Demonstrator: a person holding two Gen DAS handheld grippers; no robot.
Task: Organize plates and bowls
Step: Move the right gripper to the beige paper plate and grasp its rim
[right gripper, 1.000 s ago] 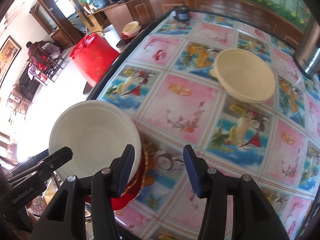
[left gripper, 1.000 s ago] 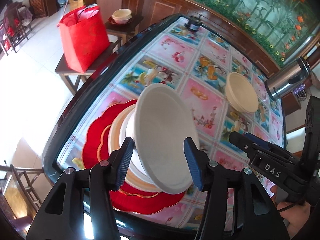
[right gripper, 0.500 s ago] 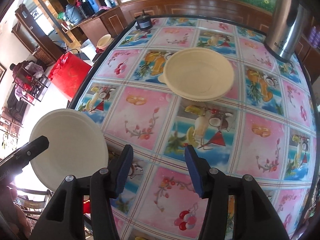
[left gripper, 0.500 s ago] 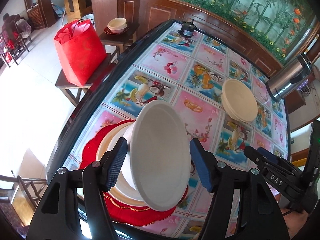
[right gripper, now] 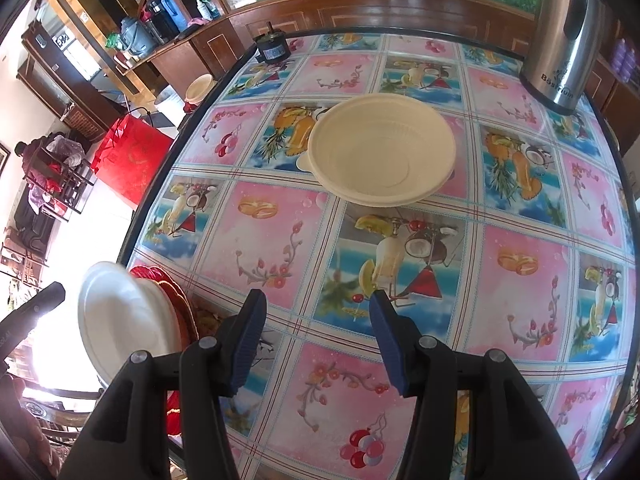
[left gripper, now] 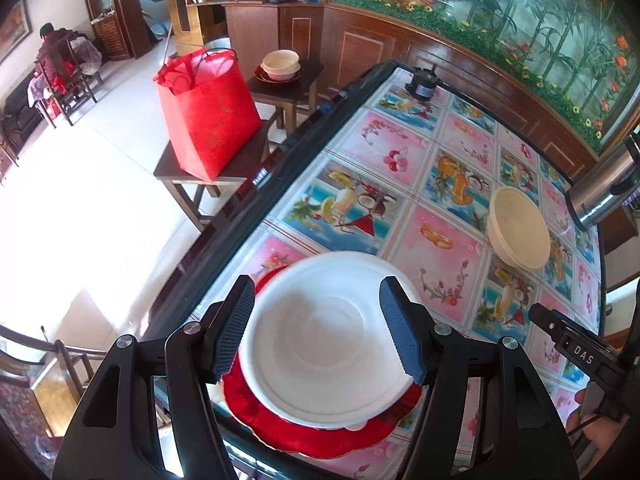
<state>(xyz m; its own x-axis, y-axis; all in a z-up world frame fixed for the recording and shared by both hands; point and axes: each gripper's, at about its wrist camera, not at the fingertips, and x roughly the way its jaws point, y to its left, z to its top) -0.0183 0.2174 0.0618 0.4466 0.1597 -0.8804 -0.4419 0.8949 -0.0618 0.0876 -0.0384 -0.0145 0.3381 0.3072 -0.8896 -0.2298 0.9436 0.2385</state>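
left tool sitting released over round white plastic bowl on scalloped red plate; right tool released, facing cream ribbed bowl.

At the upper left of your left wrist view, a red bag stands on a dark wooden stool. In your right wrist view a steel kettle fills the upper right, and a small black motor sits top centre on the patterned tablecloth.
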